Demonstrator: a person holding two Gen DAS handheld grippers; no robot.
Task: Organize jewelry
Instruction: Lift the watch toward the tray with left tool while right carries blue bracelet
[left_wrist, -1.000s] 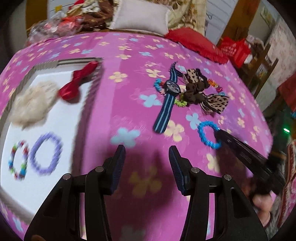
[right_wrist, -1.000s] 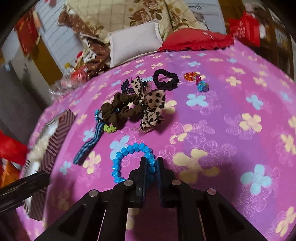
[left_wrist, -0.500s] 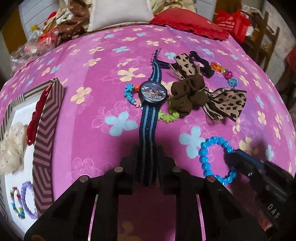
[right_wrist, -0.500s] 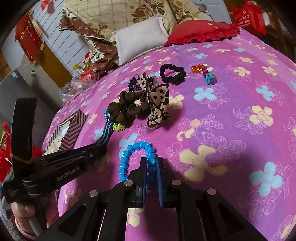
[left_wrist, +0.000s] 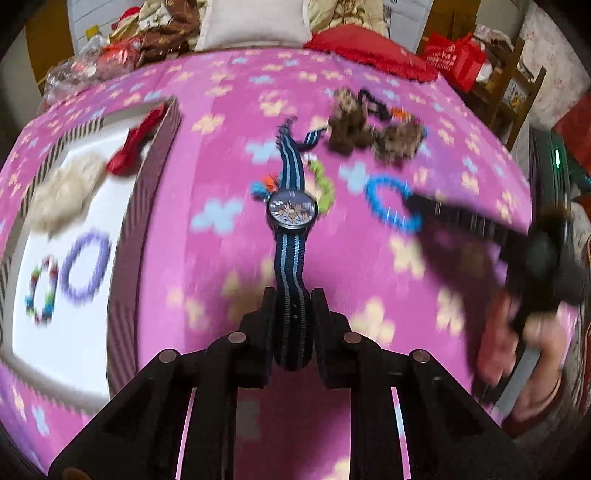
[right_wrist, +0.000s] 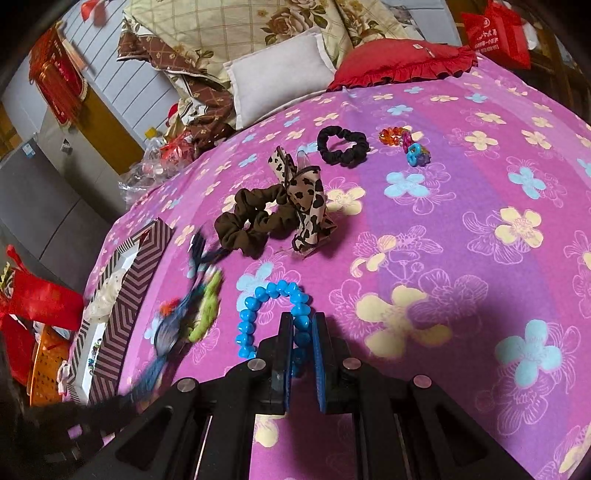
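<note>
Watch (left_wrist: 291, 212) strap between left gripper (left_wrist: 293, 314) pads

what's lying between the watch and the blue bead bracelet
A green bracelet lies between the watch and the blue bead bracelet, hugging the watch's side. It shows in the left wrist view, though blurred.

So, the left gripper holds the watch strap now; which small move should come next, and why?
Probably carry the watch toward the tray on its left: the left gripper is shut on its strap, and the tray's white floor has bare space beside the purple bracelet.
</note>
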